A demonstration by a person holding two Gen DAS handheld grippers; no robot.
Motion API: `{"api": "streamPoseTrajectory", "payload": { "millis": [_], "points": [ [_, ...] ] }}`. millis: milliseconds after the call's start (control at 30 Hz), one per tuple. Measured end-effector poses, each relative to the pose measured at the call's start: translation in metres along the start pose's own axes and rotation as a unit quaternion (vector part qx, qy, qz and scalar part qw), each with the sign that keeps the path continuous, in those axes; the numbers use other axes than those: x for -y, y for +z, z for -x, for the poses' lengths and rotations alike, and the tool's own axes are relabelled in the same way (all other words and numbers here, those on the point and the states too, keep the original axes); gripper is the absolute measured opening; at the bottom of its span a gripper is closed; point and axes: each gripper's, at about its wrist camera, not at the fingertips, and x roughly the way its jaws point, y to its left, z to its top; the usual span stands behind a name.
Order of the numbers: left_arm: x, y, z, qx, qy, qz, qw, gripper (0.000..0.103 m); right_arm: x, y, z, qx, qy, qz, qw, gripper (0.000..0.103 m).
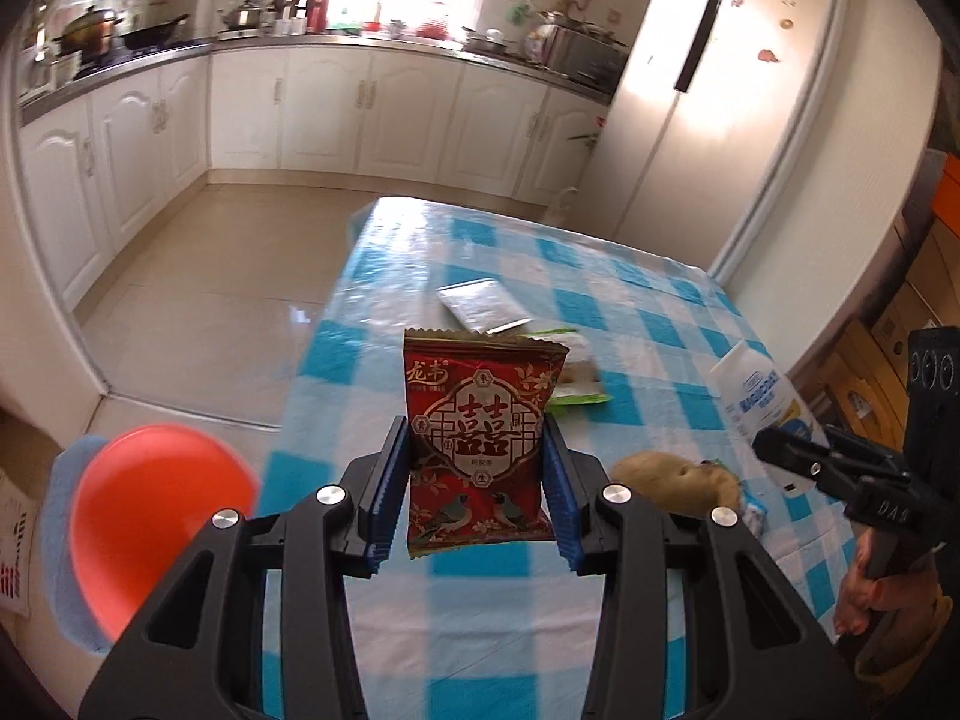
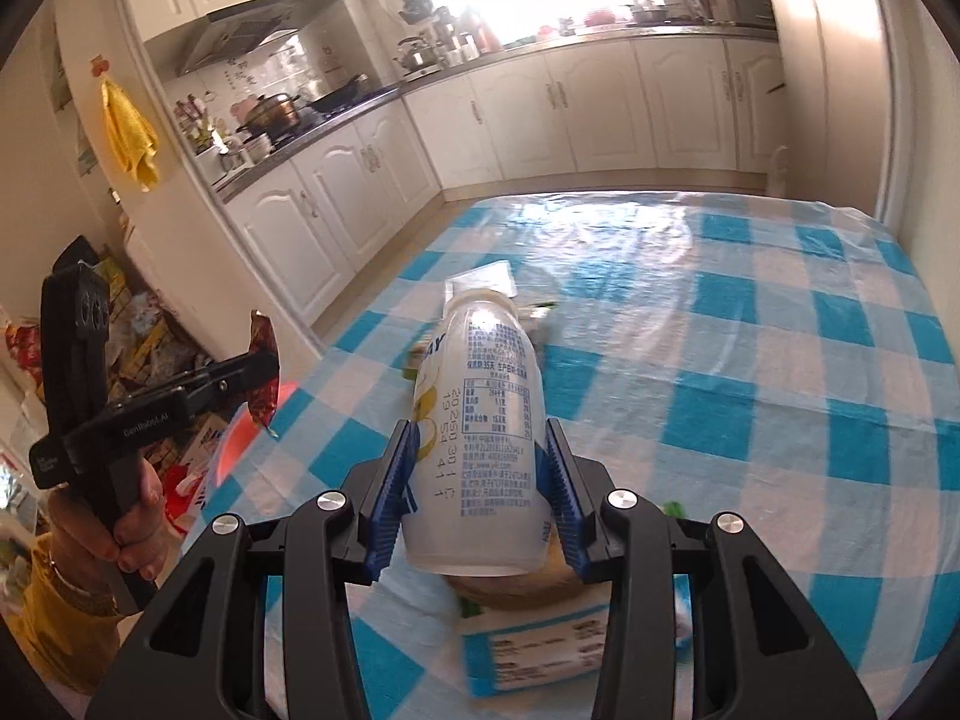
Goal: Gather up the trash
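My left gripper (image 1: 477,480) is shut on a red snack packet (image 1: 480,420), held upright above the left edge of the blue-and-white checked table (image 1: 630,312). The right wrist view has that left gripper (image 2: 264,372) at the left with the red packet (image 2: 265,375) in its fingers. My right gripper (image 2: 480,498) is shut on a white plastic bottle (image 2: 480,420) with blue print, lifted off the table. From the left wrist view the white bottle (image 1: 762,396) shows at the right, in the right gripper (image 1: 780,447).
An orange bin (image 1: 156,516) with a blue liner stands on the floor left of the table. On the table lie a silver sachet (image 1: 480,303), a green-edged wrapper (image 1: 573,375), a brown crumpled lump (image 1: 672,477) and a blue-and-white carton (image 2: 528,648). Kitchen cabinets (image 1: 336,114) and a fridge (image 1: 720,90) lie beyond.
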Motion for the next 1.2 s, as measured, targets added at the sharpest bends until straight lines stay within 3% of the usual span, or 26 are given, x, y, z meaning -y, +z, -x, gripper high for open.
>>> {"api": "streamPoseTrajectory", "payload": {
  "millis": [200, 467, 867, 1200],
  "points": [
    [-0.057, -0.023, 0.031, 0.007, 0.053, 0.041, 0.9977, 0.043, -0.049, 0.011, -0.024, -0.023, 0.042, 0.034, 0.998, 0.044],
    [-0.127, -0.048, 0.054, 0.006, 0.122, 0.105, 0.9869, 0.044, -0.124, 0.020, -0.071, -0.069, 0.100, 0.083, 0.989, 0.044],
    [-0.174, -0.069, 0.043, -0.017, 0.146, 0.148, 0.9780, 0.044, -0.204, 0.017, -0.142, -0.129, 0.147, 0.137, 0.971, 0.044],
    [-0.183, -0.073, 0.027, -0.034, 0.153, 0.157, 0.9751, 0.044, -0.224, 0.013, -0.176, -0.153, 0.157, 0.145, 0.965, 0.044]
  ]
}}
